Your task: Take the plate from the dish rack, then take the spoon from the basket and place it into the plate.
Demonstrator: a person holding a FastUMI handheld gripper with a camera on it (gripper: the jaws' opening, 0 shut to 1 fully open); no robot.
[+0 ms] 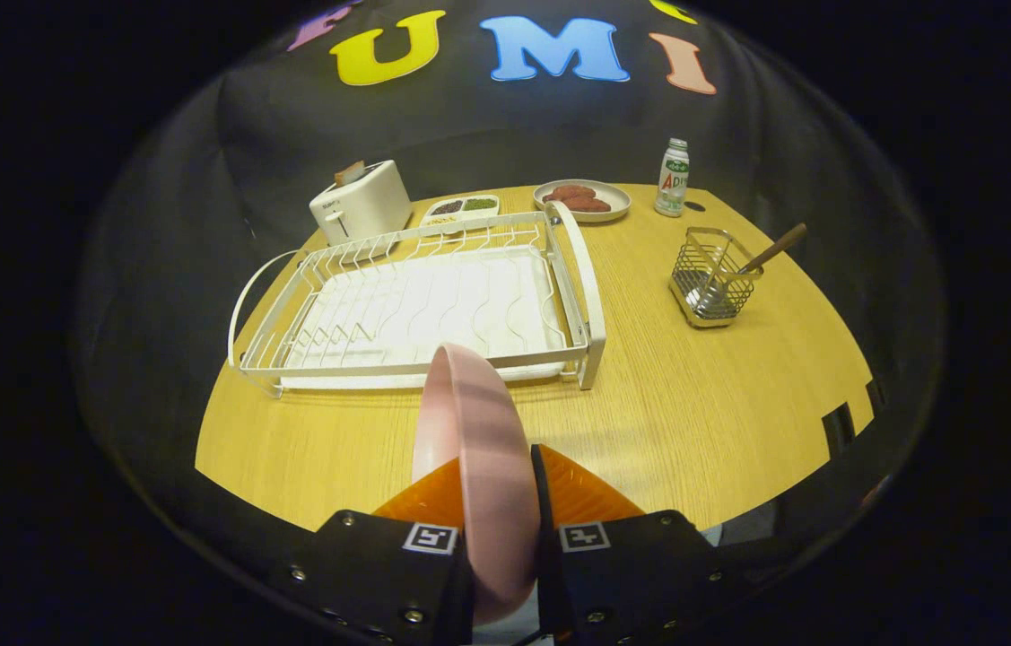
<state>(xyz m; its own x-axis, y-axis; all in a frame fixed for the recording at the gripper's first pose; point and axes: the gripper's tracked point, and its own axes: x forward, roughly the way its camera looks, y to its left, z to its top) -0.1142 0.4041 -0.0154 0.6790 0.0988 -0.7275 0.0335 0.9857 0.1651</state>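
One gripper: the gripper (498, 502) has its two fingers closed on the pink plate (474, 449), one finger (424, 498) on each face, so the plate stands on edge between them.
Plate: pink, held upright and edge-on, its upper rim rising ahead of the fingers and overlapping the near rail of the dish rack in the view; it is lifted clear of the counter.
Dish rack: a white wire dish rack (415, 301) with a white drip tray under it sits on the counter beyond the fingers; its slots hold no dishes, and a curved handle stands at each end.
Basket: a small wire basket (713, 278) stands on the counter well to the right of the dish rack, apart from it.
Spoon: a spoon (752, 265) with a wooden handle leans in the basket, handle up and tilted to the right, bowl down inside the wires.
Counter: a light wood-grain counter (693, 404) carries everything.
Far edge: a white toaster (361, 205) with a slice in its slot stands behind the rack's left end; just beside it lies a white divided tray (460, 209) of small foods, then a round dish (583, 199) with reddish-brown pieces, then a small white bottle (673, 178) with a green label.
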